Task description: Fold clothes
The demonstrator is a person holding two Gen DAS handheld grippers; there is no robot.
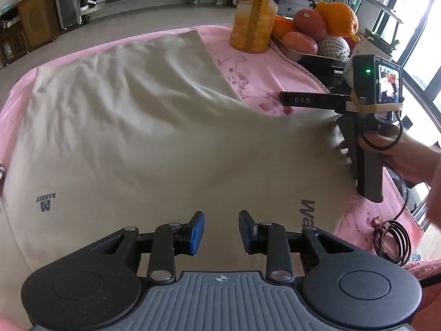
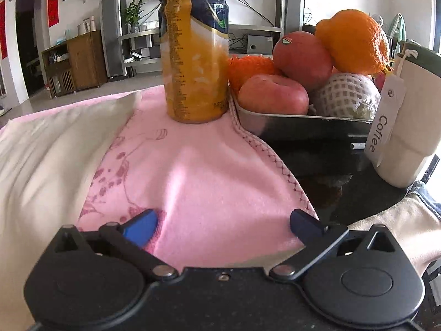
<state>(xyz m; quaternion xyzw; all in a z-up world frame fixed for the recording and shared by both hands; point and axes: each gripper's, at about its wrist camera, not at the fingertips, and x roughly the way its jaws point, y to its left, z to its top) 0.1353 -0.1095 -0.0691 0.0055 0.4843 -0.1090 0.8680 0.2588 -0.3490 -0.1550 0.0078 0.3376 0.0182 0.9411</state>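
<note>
Your left gripper (image 1: pixel 221 231) hangs over the near part of the shirt (image 1: pixel 132 127), its blue pads a modest gap apart with only flat cloth showing below them; nothing is pinched. The pads look clear of the fabric, though whether they brush it cannot be told.

Your right gripper (image 2: pixel 223 227) has its jaws spread wide, nothing between them. Its left pad sits at a small pucker in the pink blanket (image 2: pixel 204 171); the right pad is near the blanket's stitched edge. (From the left wrist view, that gripper shows side-on at the shirt's right edge, your hand (image 1: pixel 397 149) round the handle.)

The shirt, beige, lies spread across the pink blanket that covers the table. It is rumpled, with creases running toward the far left corner. Dark lettering shows near its near right edge and a small logo near its near left edge. A strip of bare blanket lies along its right side.

Past that strip, toward the far right corner, a yellow bottle (image 2: pixel 193 63) stands upright on the blanket. Just beside it, off the blanket's edge, a metal tray (image 2: pixel 289 118) holds piled fruit. A white cup (image 2: pixel 408 143) with a tag reading "Coffee" stands at the right.

A coiled cable (image 1: pixel 394 240) lies on the near right corner.
</note>
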